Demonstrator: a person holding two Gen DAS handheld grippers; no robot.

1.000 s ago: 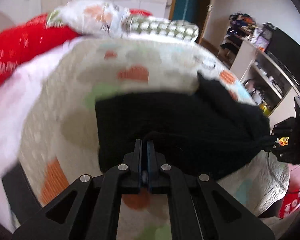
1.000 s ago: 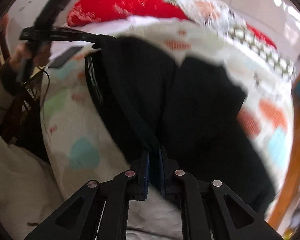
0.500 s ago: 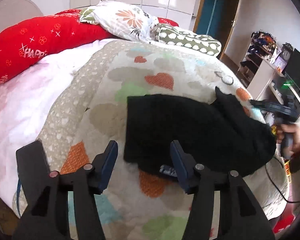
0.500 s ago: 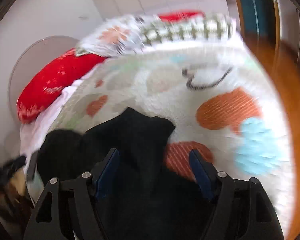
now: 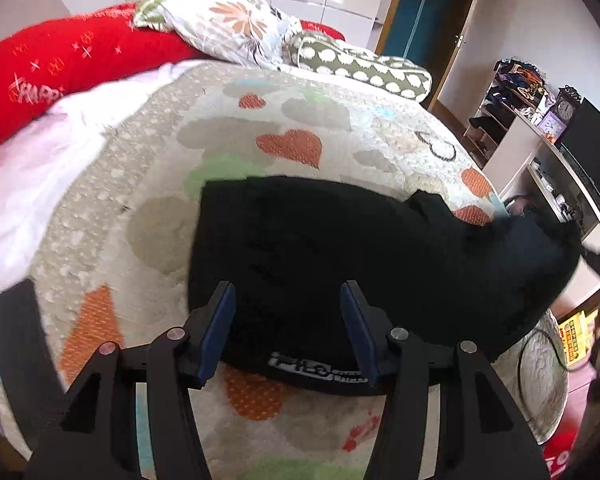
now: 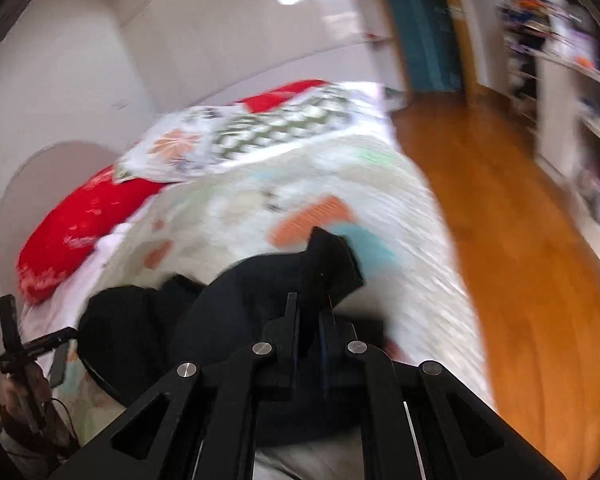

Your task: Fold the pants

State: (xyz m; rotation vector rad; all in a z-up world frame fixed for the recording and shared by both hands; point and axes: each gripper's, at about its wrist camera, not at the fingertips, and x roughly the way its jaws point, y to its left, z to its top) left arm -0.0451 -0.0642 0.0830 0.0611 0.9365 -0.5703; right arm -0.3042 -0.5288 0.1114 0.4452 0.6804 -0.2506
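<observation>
Black pants (image 5: 340, 248) lie folded in a dark heap on a quilt (image 5: 260, 128) printed with orange, green and grey hearts, spread over a bed. Waistband end sits nearest the left gripper, with a white-lettered label (image 5: 320, 372) showing at the near edge. Left gripper (image 5: 286, 328) hangs over that end, its jaws apart with blue pads (image 5: 220, 332) either side of the cloth; the pads do not press on the fabric, though the cloth does lie between them in this view. Far end of the pants trails off toward the right edge of the bed, where the picture blurs. Right wrist view is smeared by motion. Right gripper (image 6: 309, 320) has its jaws together, clamped on a fold of the black cloth, which stands up in a peak just past the fingertips. The rest of the pants (image 6: 228, 312) bunches to the left below it. Person's hand (image 6: 24, 392) low at the left edge holds the other tool's handle. At the head of the bed: a long red pillow (image 5: 72, 64), a flowered pillow (image 5: 228, 28), a green dotted one (image 5: 360, 68). Wood floor (image 6: 520, 260) lies right of the bed; shelves (image 5: 512, 112) and a clock (image 5: 566, 108) stand against the far wall.
</observation>
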